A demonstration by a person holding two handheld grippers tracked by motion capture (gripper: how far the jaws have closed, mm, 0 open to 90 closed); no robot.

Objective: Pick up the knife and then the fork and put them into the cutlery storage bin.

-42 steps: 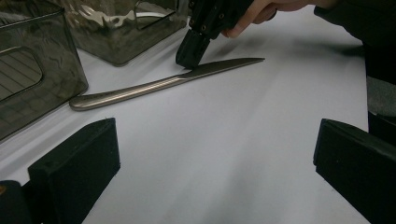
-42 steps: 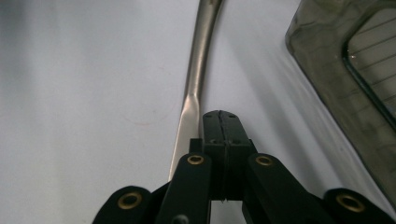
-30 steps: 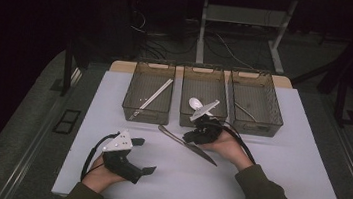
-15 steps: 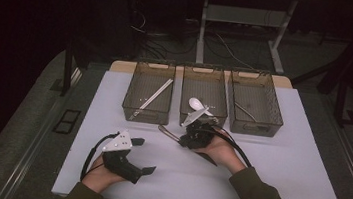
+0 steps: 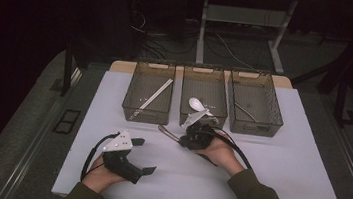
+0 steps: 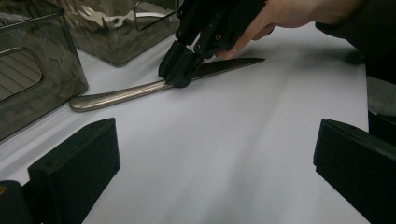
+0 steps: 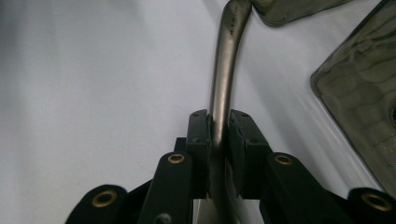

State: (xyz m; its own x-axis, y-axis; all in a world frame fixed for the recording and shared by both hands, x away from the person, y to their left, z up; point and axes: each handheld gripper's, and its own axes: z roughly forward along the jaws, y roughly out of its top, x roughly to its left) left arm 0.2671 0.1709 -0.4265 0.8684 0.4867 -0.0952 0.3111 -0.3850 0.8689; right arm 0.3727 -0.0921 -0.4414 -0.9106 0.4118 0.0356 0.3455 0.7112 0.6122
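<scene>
A steel table knife (image 5: 167, 131) lies on the white table top just in front of the middle bin, its handle pointing left. My right gripper (image 5: 191, 139) is shut on it: in the right gripper view (image 7: 218, 122) both pads press the knife (image 7: 225, 70) where the handle meets the blade. The left gripper view shows that gripper (image 6: 180, 77) tilted down onto the knife (image 6: 116, 93), whose blade tip sticks out behind it. My left gripper (image 5: 144, 155) rests on the table at the lower left, jaws wide open (image 6: 210, 154) with nothing between them.
Three clear bins stand in a row at the back. The left bin (image 5: 138, 82) holds long pale sticks, the middle bin (image 5: 185, 93) a white spoon (image 5: 196, 103), and the right bin (image 5: 274, 108) a thin metal utensil. The white table (image 5: 283, 162) has bare room on the right.
My right gripper has shifted slightly left and down over the knife, so the blade is now hidden under the hand. The left gripper has not moved.
</scene>
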